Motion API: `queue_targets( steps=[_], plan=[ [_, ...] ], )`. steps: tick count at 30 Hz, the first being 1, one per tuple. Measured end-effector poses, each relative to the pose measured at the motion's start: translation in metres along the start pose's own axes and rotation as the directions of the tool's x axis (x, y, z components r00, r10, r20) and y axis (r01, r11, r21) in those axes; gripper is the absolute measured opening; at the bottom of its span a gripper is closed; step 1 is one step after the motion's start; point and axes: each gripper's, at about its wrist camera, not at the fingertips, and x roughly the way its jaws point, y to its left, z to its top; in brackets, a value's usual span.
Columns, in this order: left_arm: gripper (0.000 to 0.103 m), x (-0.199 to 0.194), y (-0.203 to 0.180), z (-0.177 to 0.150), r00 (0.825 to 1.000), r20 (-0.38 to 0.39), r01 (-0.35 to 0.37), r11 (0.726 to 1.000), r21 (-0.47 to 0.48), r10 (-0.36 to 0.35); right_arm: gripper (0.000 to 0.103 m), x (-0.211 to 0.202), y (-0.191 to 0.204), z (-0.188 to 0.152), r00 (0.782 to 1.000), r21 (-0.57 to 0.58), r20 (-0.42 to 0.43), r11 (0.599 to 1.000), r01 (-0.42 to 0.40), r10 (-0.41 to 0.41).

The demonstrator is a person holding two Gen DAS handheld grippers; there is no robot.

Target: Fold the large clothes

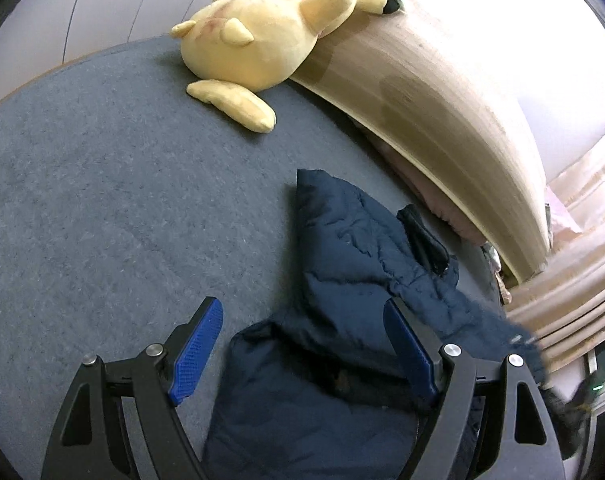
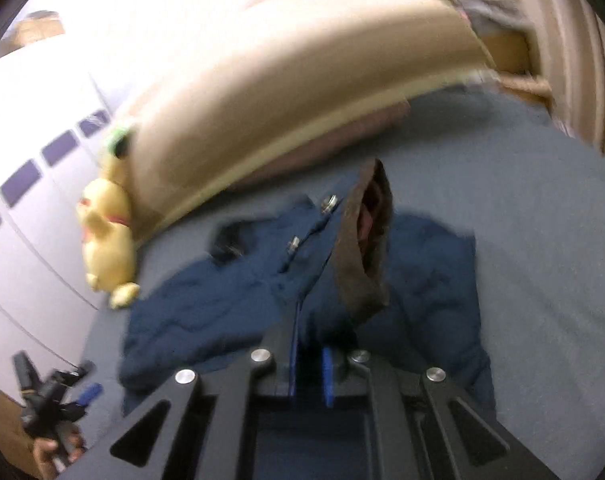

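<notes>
A navy padded jacket point(image 1: 342, 248) lies crumpled on the grey-blue bed sheet point(image 1: 102, 200). My left gripper point(image 1: 302, 306) stands open low over the jacket's near part, with dark cloth between its blue pads point(image 1: 194, 352) and the right one against a fold. In the blurred right wrist view the jacket point(image 2: 206, 312) spreads across the sheet, its snaps and brown fur-trimmed hood edge point(image 2: 358, 264) raised. My right gripper point(image 2: 308, 340) is shut on the jacket's cloth just below that trim.
A yellow plush toy point(image 1: 258, 28) leans on the curved wooden headboard point(image 1: 422, 92) at the far side. A pink pillow point(image 1: 430, 196) is tucked under the headboard. Beige curtains point(image 1: 574, 304) hang at the right. A hand point(image 2: 46, 448) holds the left gripper at lower left.
</notes>
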Motion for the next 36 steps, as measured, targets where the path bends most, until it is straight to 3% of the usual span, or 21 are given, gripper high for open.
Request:
queue_targets(
  steps=[3, 5, 8, 10, 13, 14, 16, 17, 20, 23, 25, 29, 36],
  plan=[
    [0.083, 0.011, -0.006, 0.003, 0.999, -0.015, -0.03, 0.999, 0.037, 0.031, 0.012, 0.058, -0.05, -0.037, 0.983, 0.155, -0.181, 0.988, 0.019, 0.01],
    [0.083, 0.015, -0.013, 0.005, 0.999, -0.006, -0.042, 0.997, 0.064, 0.042, 0.013, 0.066, -0.064, -0.046, 0.983, 0.207, -0.177, 0.978, -0.012, 0.049],
    [0.083, 0.024, -0.027, 0.002, 0.998, 0.012, -0.07, 0.989, 0.13, 0.069, 0.012, 0.062, -0.065, -0.047, 0.985, 0.186, -0.17, 0.983, -0.008, 0.04],
    [0.083, 0.043, -0.038, -0.008, 0.987, -0.004, -0.156, 0.964, 0.217, 0.16, 0.014, 0.062, -0.066, -0.05, 0.984, 0.174, -0.174, 0.985, -0.009, 0.039],
    [0.084, 0.072, -0.044, -0.025, 0.956, -0.03, -0.266, 0.907, 0.327, 0.291, 0.019, 0.06, -0.068, -0.049, 0.982, 0.186, -0.183, 0.982, -0.017, 0.052],
    [0.085, 0.077, -0.043, -0.028, 0.95, -0.021, -0.288, 0.895, 0.341, 0.313, 0.025, 0.053, -0.069, -0.049, 0.98, 0.187, -0.191, 0.982, -0.015, 0.052],
    [0.085, 0.077, -0.043, -0.026, 0.946, -0.023, -0.298, 0.892, 0.339, 0.325, 0.052, 0.044, -0.071, -0.045, 0.976, 0.186, -0.215, 0.983, -0.002, 0.043],
    [0.085, 0.076, -0.042, -0.024, 0.945, -0.03, -0.298, 0.893, 0.337, 0.326, 0.079, 0.035, -0.071, -0.043, 0.976, 0.181, -0.216, 0.983, 0.002, 0.038],
    [0.085, 0.065, -0.042, -0.016, 0.954, -0.042, -0.266, 0.906, 0.33, 0.296, 0.083, 0.0, -0.07, -0.036, 0.983, 0.169, -0.182, 0.985, 0.037, -0.006],
    [0.085, 0.039, -0.039, -0.001, 0.98, -0.015, -0.186, 0.937, 0.296, 0.199, 0.083, -0.032, -0.055, -0.023, 0.994, 0.131, -0.102, 0.991, -0.033, 0.047],
    [0.085, 0.025, -0.035, 0.015, 0.987, 0.031, -0.162, 0.948, 0.273, 0.159, 0.083, -0.037, -0.034, -0.014, 0.995, 0.049, -0.065, 0.996, -0.077, 0.08],
    [0.085, 0.037, -0.028, 0.049, 0.995, -0.005, -0.097, 0.972, 0.215, 0.101, 0.083, -0.004, 0.003, -0.011, 0.989, -0.09, -0.082, 0.988, -0.127, 0.119],
    [0.085, 0.103, -0.031, 0.071, 0.991, -0.122, -0.031, 0.985, 0.169, 0.052, 0.083, 0.066, 0.0, -0.035, 0.98, -0.145, -0.194, 0.987, -0.066, 0.037]
  ],
)
